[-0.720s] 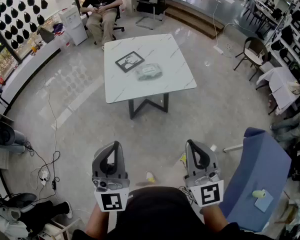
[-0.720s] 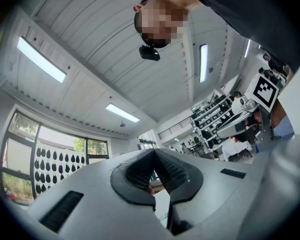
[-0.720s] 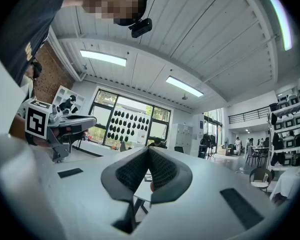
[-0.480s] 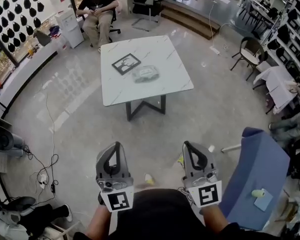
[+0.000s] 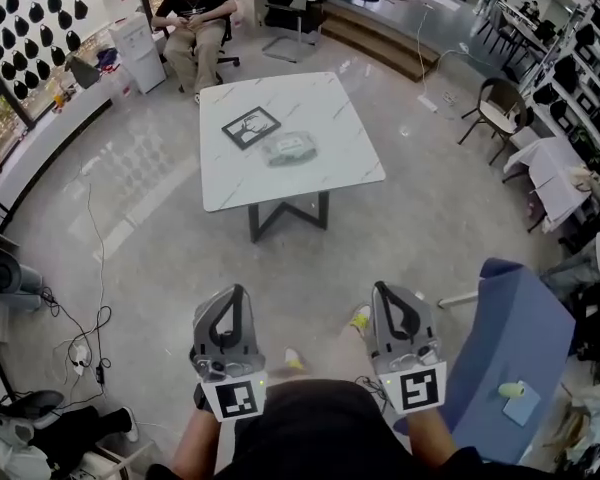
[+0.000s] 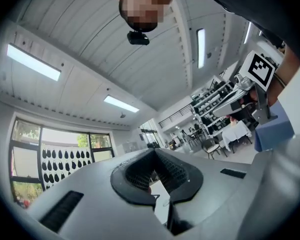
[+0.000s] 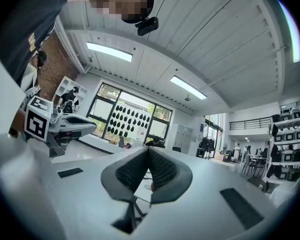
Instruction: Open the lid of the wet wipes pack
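The wet wipes pack (image 5: 292,148) lies flat near the middle of a white marble-look table (image 5: 320,183), far ahead of me in the head view. Its lid detail is too small to make out. My left gripper (image 5: 230,294) and right gripper (image 5: 388,290) are held close to my body, side by side over the floor, well short of the table. Both are shut with nothing between the fingers. The left gripper view shows its jaws (image 6: 153,154) pressed together, and the right gripper view shows the same (image 7: 148,150); both cameras point up toward the ceiling.
A black framed picture (image 5: 251,126) lies beside the pack. A person sits on a chair (image 5: 194,13) beyond the table. A blue-covered object (image 5: 510,343) stands at my right. Cables (image 5: 88,348) run along the floor at left. A chair (image 5: 488,108) stands far right.
The table has drifted slightly up and left in the head view, and a yellow shoe has stepped forward. Both grippers stay shut and keep their places near my body.
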